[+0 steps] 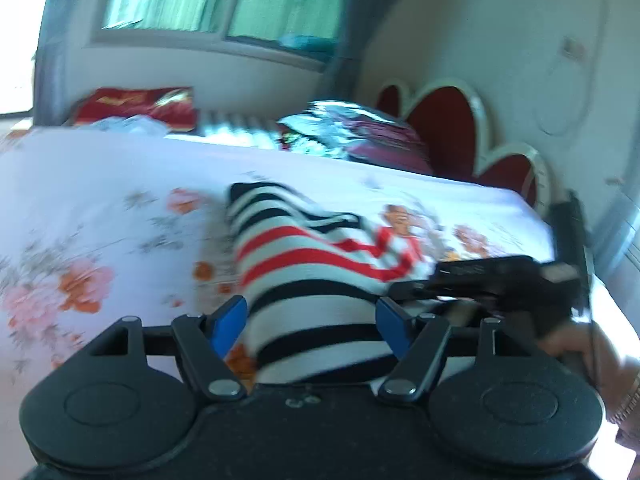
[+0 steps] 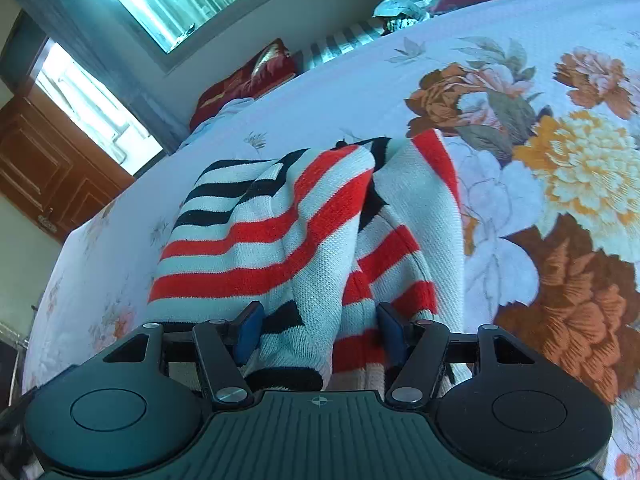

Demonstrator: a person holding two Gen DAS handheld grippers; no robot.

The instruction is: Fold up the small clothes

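A small knitted sweater (image 1: 304, 256) with white, red and black stripes lies bunched on the floral bed sheet (image 1: 100, 208). My left gripper (image 1: 310, 320) is open, its blue-padded fingers on either side of the sweater's near end. In the right wrist view the sweater (image 2: 280, 232) is folded over itself in loose layers. My right gripper (image 2: 320, 332) is open with fabric lying between its fingers. The right gripper also shows in the left wrist view (image 1: 480, 280), low at the sweater's right edge.
The bed's red heart-shaped headboard (image 1: 452, 120) stands at the back right. A pile of bedding (image 1: 352, 132) and a red pillow (image 1: 136, 108) lie along the far side under a window (image 1: 224, 0). A wooden door (image 2: 44, 172) stands at left.
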